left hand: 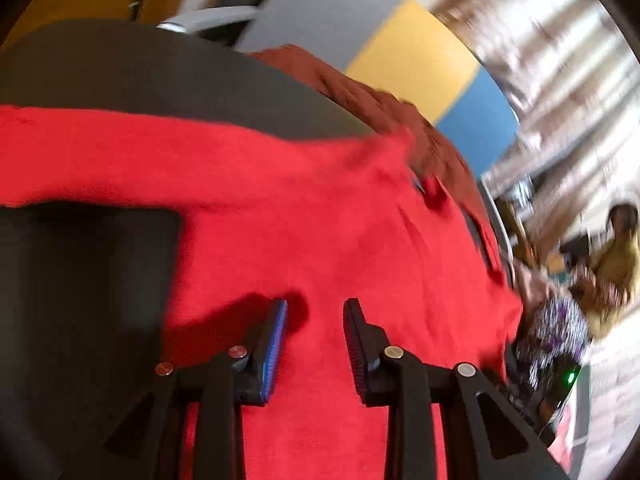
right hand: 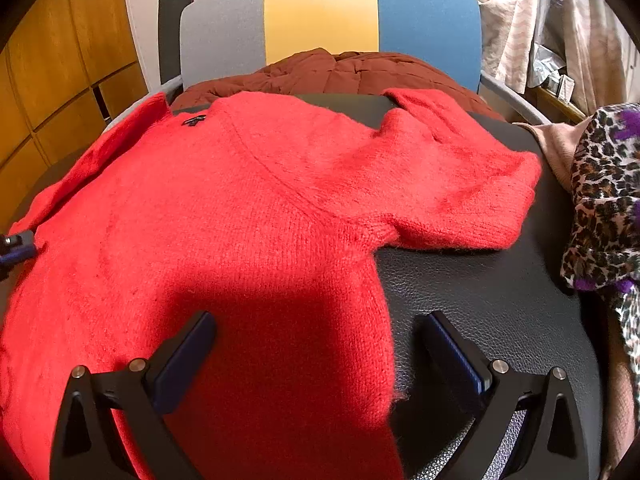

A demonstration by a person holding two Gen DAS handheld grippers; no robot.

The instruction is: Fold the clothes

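A red knitted sweater (right hand: 240, 208) lies spread on a black leather-like tabletop (right hand: 480, 292), its right sleeve (right hand: 460, 200) bent back towards the body. My right gripper (right hand: 320, 320) hovers over the sweater's lower right edge, jaws wide open and nothing between them. In the blurred left wrist view the same sweater (left hand: 300, 208) fills the middle. My left gripper (left hand: 317, 306) stands just above it, partly open, with only a gap over the fabric. A blue-padded tip of the left gripper (right hand: 16, 250) shows at the sweater's left edge.
Behind the table stands a chair with a grey, yellow and blue back (right hand: 320, 12), holding a brown quilted jacket (right hand: 340, 72). A leopard-print cloth (right hand: 608, 200) lies at the table's right edge. Wooden cabinets (right hand: 60, 80) are at left. A person in yellow (left hand: 620, 248) is at right.
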